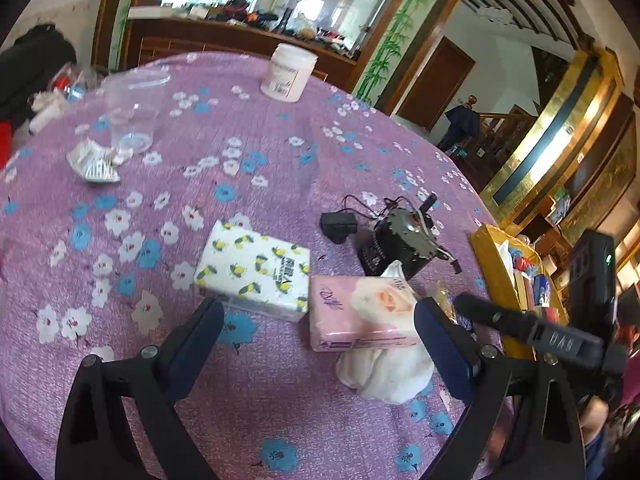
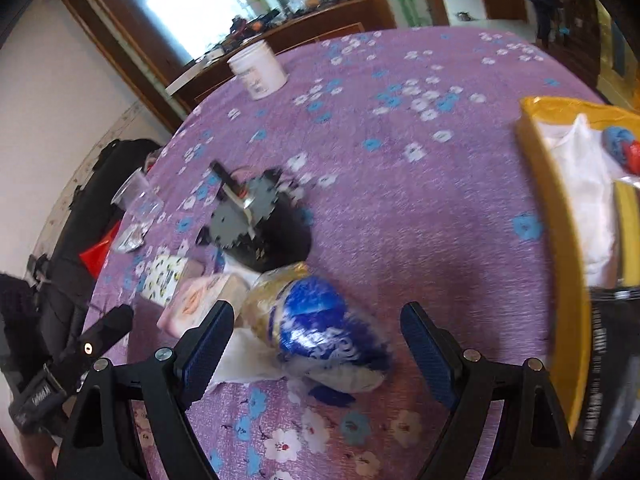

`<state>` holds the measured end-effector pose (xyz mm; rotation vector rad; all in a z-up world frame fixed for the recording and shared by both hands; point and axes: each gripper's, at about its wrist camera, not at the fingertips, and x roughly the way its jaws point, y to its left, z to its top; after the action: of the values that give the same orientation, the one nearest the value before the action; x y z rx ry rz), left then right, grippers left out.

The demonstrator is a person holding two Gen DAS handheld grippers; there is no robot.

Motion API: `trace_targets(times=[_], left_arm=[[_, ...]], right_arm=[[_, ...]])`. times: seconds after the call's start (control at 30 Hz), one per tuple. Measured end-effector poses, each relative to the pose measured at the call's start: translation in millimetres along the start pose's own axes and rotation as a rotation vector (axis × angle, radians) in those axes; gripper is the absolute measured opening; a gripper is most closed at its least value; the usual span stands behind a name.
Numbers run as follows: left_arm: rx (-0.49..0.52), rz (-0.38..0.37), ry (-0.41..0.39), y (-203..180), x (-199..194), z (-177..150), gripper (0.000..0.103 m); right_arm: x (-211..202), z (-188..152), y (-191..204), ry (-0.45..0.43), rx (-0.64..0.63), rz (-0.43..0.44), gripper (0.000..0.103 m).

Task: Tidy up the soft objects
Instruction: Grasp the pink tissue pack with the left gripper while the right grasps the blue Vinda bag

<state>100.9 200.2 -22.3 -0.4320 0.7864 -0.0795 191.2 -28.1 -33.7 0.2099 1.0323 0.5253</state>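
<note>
**Both grippers hang over soft packs on the purple worktop**

The worktop [image 1: 280, 152], covered in a purple cloth with blue and white flowers, fills most of both views. At the right edge of the right wrist view stands a yellow box [image 2: 560, 240], holding white cloth and a blue and red item; in the left wrist view it sits at middle right.

In the lower half of the left wrist view, the left gripper [image 1: 319, 322] has its jaws spread wide and holds nothing. Between and just beyond them lie two tissue packs side by side and touching: a white lemon-print tissue pack [image 1: 256, 268] to the left and a pink tissue pack [image 1: 360, 312] to the right. A crumpled white cloth [image 1: 384, 376] lies partly under the pink pack's near right corner.

In the right wrist view, the right gripper [image 2: 318, 334] also has its jaws spread, pressing on nothing. A blue and gold plastic bag [image 2: 320, 332] of soft goods lies on the worktop in the gap between them, blurred.

Beyond the packs sits a black gadget with grey gear wheels [image 1: 400, 244]. A white jar [image 1: 290, 72] stands at the top centre of the left wrist view, a clear plastic cup [image 1: 132, 112] at upper left.
</note>
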Motion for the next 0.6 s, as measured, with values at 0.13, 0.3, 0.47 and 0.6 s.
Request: trace_targets(times=[0.13,0.3,0.47,0.6], left_arm=[[-0.019,0.009,0.017,4,4,1,0.095],[0.011,0.013,0.025,-3,9,-1,0.095],[0.095,-0.025,0.031,-21,13,-6,0.095],[0.2,0.047,0.06,-43,28,-14,0.095]], right_arm=[[0,-13,19,0.001,-0.123,0.049,0.085],[1,-21,19,-0.007,-0.171,0.024,0.048],[-16,-21,14,-0.081,-0.151,0.017,0.048],[-22,-20,14,-0.095,-0.159,-0.044,0.047]])
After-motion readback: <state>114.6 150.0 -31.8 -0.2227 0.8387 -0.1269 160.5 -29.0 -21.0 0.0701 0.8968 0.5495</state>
